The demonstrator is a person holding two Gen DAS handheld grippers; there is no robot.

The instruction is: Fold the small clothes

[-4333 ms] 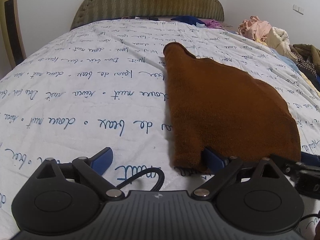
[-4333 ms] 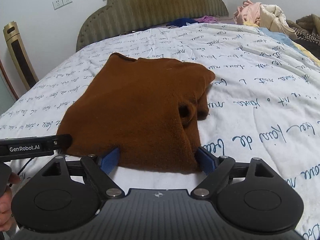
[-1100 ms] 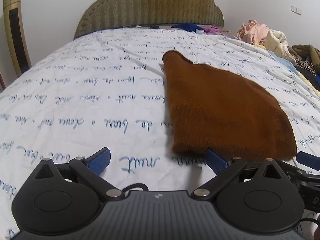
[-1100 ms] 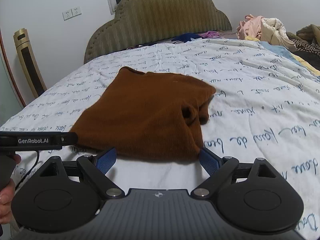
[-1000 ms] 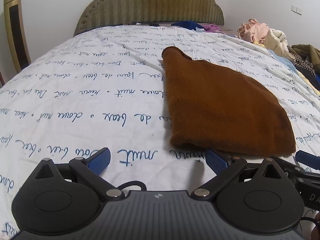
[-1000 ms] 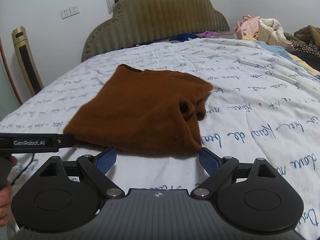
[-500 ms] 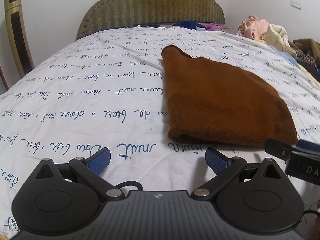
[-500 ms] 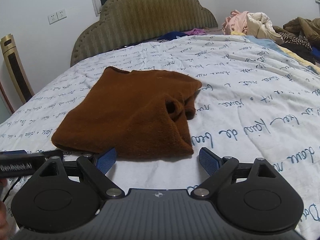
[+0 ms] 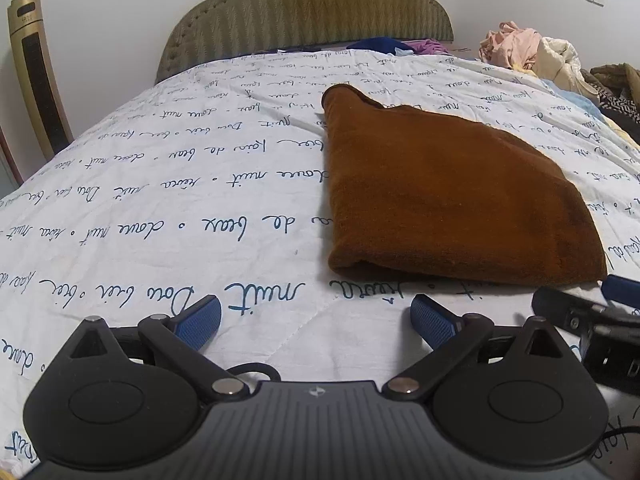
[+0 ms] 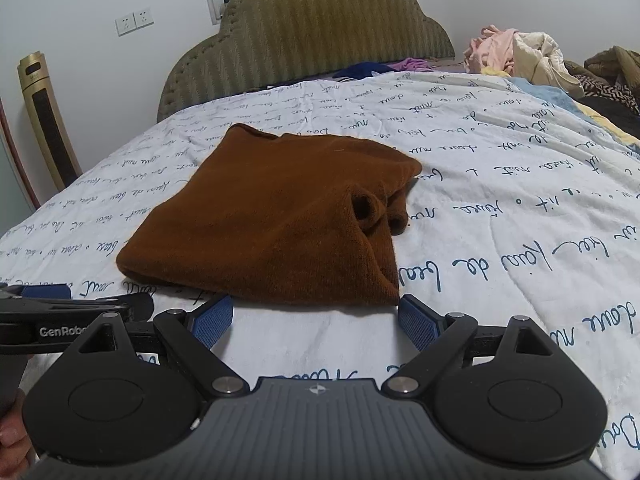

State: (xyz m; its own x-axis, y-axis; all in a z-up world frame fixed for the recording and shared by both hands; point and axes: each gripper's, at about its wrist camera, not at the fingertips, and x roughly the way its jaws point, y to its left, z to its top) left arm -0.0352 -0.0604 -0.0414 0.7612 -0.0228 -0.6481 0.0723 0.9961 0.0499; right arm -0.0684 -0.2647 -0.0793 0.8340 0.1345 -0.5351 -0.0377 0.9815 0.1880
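- Lying folded on the bed [image 9: 160, 208], the brown garment [image 10: 280, 220] sits just ahead of both grippers, long axis running away toward the headboard [image 10: 312, 36].
- Right gripper [image 10: 316, 320] faces its near hem squarely; left gripper [image 9: 316, 320] sits off its left corner.
- Both sets of fingers stand wide open, empty.
- Clothes pile [image 9: 532, 52] lies well apart; nothing blocks the approach.

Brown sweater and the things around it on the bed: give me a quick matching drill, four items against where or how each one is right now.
Items:
1. brown sweater
2. right gripper
3. clothes pile
4. gold tower fan

States:
a. heaped at the bed's far right
b. folded flat on the quilt
c. standing by the left wall
d. open, short of the sweater's near edge

Pairs: 1-b, 2-d, 3-a, 4-c
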